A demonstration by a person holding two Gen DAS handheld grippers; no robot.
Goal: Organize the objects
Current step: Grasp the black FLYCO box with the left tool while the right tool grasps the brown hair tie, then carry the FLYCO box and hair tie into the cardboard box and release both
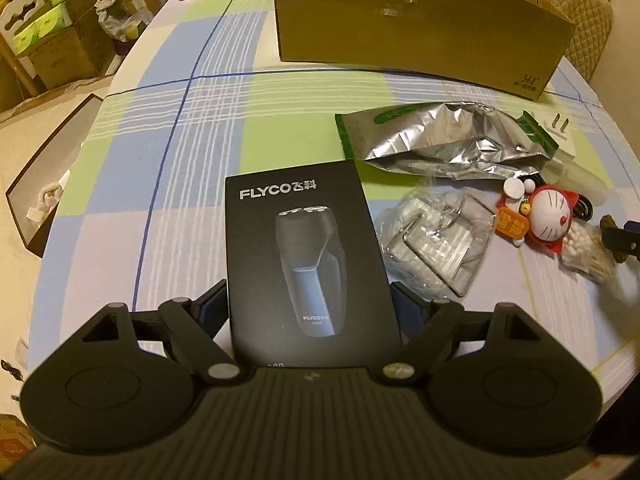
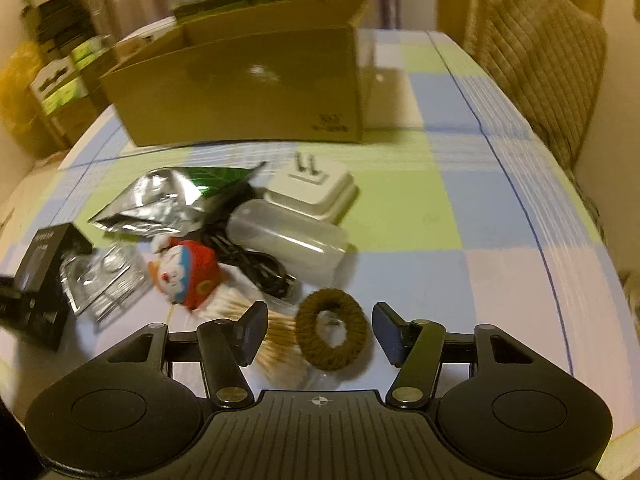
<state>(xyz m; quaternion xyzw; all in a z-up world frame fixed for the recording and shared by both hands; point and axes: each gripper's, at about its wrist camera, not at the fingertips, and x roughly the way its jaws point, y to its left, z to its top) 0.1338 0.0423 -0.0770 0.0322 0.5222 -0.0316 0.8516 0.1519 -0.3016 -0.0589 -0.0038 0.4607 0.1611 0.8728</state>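
Note:
My left gripper is shut on the black FLYCO shaver box, its fingers pressing both long sides just above the checked tablecloth. My right gripper is open, its fingers on either side of a brown braided hair tie lying on the table, beside a bag of cotton swabs. An open cardboard box stands at the back of the table; it also shows in the left wrist view.
A silver foil pouch, clear plastic packet, red Doraemon toy, black cable, translucent bottle and white plug adapter lie clustered mid-table. A padded chair stands at the right; cartons stand off the left.

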